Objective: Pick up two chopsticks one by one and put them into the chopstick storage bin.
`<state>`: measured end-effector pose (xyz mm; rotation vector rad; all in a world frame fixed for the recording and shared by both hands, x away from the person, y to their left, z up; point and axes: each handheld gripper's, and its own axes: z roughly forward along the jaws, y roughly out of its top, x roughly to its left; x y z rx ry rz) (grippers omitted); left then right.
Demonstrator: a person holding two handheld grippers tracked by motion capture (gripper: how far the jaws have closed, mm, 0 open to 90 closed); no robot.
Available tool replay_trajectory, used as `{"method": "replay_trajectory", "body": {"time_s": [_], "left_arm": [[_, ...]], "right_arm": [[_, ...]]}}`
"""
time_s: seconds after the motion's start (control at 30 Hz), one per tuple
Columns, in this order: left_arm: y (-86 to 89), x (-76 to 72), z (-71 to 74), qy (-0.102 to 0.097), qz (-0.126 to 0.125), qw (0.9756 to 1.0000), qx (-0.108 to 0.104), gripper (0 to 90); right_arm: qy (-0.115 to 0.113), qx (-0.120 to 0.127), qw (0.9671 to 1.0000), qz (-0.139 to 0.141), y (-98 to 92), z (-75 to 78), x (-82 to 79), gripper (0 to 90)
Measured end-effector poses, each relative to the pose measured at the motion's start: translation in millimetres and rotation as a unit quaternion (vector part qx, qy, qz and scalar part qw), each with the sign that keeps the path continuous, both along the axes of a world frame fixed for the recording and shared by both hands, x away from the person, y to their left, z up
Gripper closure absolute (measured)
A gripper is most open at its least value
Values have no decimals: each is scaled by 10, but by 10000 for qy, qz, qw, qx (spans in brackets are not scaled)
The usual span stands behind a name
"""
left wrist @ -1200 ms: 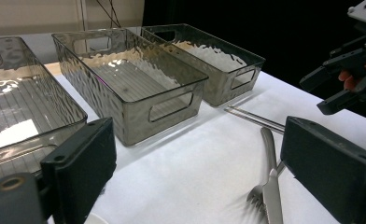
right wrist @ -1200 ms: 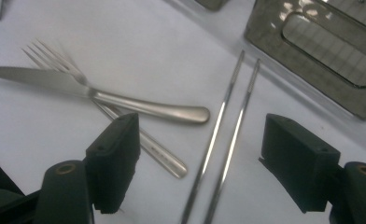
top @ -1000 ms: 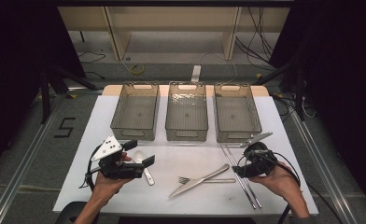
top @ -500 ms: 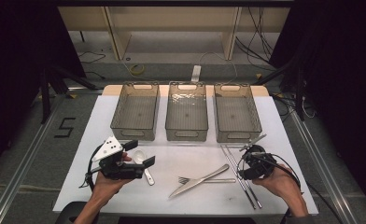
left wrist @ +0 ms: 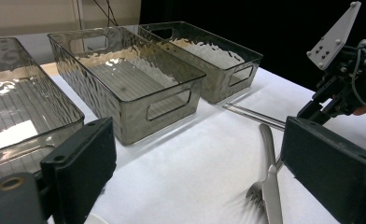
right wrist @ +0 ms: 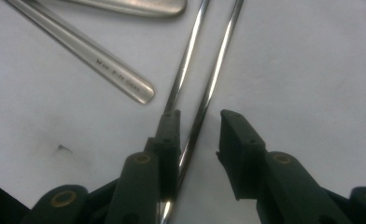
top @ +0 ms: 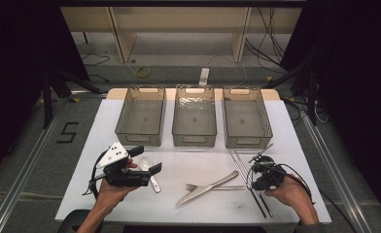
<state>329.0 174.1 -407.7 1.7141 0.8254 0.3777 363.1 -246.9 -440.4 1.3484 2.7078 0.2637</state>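
Closing my right gripper (right wrist: 197, 128) over the chopsticks (right wrist: 209, 79) on the mat, right of the knife (top: 208, 187) | jaws narrowing, one stick between, not pinched | thin, stiff, slick steel: I'd grip mid-shaft, both together | left gripper (top: 147, 160) wide, idle

My right gripper (right wrist: 197, 128) sits low over the white table (right wrist: 312, 60), jaws just closing around two metal chopsticks (right wrist: 204, 100), not yet pinching; a fork handle (right wrist: 106, 65) lies beside.
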Motion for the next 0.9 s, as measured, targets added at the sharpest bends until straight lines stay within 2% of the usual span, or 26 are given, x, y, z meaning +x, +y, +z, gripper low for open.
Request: {"method": "replay_trajectory", "body": {"time_s": [0.37, 0.53, 0.73, 0.9], "left_arm": [[-5, -3, 0, -2, -14, 10000, 10, 99], [-6, -5, -1, -1, -15, 10000, 11, 99], [-10, -5, -2, -3, -17, 10000, 17, 99], [-14, -4, -4, -2, -10, 10000, 15, 99]], "right_arm": [[263, -118, 9996, 74, 17, -94, 8, 777], [267, -224, 9994, 77, 30, -110, 7, 797], [318, -243, 9992, 60, 27, -109, 23, 817], [254, -284, 9993, -13, -28, -107, 60, 856]]}}
